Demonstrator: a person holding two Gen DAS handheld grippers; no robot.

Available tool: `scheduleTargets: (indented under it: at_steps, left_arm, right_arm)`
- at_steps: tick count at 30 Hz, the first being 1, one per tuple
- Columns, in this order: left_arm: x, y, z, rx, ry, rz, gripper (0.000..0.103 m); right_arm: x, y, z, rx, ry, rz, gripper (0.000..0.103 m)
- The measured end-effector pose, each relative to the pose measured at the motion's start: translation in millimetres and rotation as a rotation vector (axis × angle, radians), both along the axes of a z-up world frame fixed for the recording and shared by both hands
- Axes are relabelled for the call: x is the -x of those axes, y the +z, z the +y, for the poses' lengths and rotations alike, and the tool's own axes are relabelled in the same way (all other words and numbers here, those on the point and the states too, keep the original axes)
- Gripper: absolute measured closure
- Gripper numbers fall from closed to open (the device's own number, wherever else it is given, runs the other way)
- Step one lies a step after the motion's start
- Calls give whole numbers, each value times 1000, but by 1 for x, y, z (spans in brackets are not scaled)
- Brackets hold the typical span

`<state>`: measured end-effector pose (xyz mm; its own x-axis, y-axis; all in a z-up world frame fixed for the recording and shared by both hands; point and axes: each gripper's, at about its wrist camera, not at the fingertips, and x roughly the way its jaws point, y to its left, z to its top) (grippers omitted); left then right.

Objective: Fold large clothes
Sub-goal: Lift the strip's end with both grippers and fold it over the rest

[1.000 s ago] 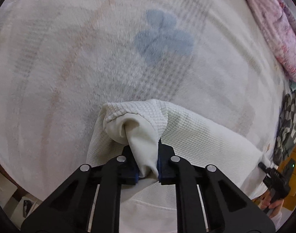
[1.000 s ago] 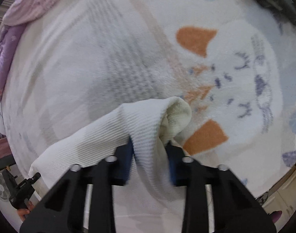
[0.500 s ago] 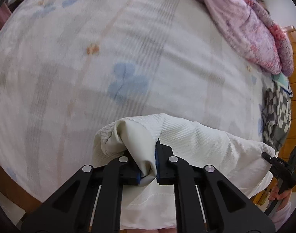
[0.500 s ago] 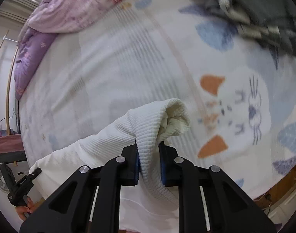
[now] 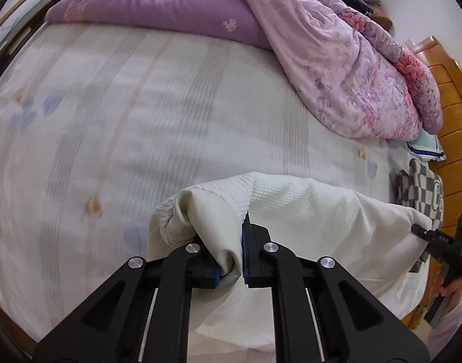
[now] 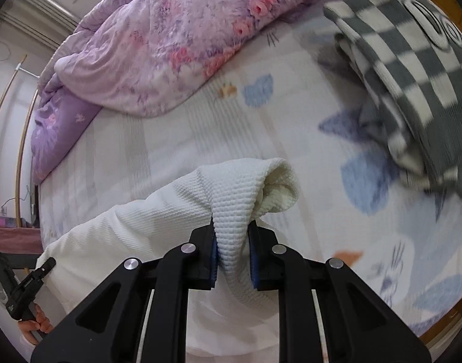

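A white waffle-knit garment hangs stretched between my two grippers, lifted above the printed bedsheet. My left gripper is shut on one bunched corner, whose smooth cream inner side shows. My right gripper is shut on the other corner, where a rolled fold sticks out beyond the fingers. The right gripper shows at the far right of the left wrist view, in a person's hand. At the lower left of the right wrist view the left gripper is also hand-held. The garment's lower part drops out of sight below both grippers.
A purple floral quilt is heaped along the far side of the bed. A grey-and-white checked garment lies near the wooden headboard, beside a pale blue pillow. A bare stretch of sheet lies ahead of the garment.
Both grippers have risen and pulled back with the garment, so the sheet looks farther away and the quilt and headboard have come into view. The right jaws have tightened on the cloth.
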<state>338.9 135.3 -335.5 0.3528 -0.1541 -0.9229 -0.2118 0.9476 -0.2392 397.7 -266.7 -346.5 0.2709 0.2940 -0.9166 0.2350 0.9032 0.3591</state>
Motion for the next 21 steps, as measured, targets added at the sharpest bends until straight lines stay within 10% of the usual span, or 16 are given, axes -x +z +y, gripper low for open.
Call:
scheduleTargets:
  at_steps: [13,17,19,21]
  left_arm:
    - [-97,-110,5,-77,-9,139,93]
    - [-94,-132,21,-2,38,183,86]
    - [-88,-126,23,44,41,196,53]
    - [-71,-108,21,49,39,164,27]
  right_arm:
    - [-88,-111,-3,84,-6,167,87]
    - [-90,-132,-7,97,-29,199,56]
    - [-87,-129,-11,87,-49,208,26]
    - [-76,-116,-17,61,-70,181,24]
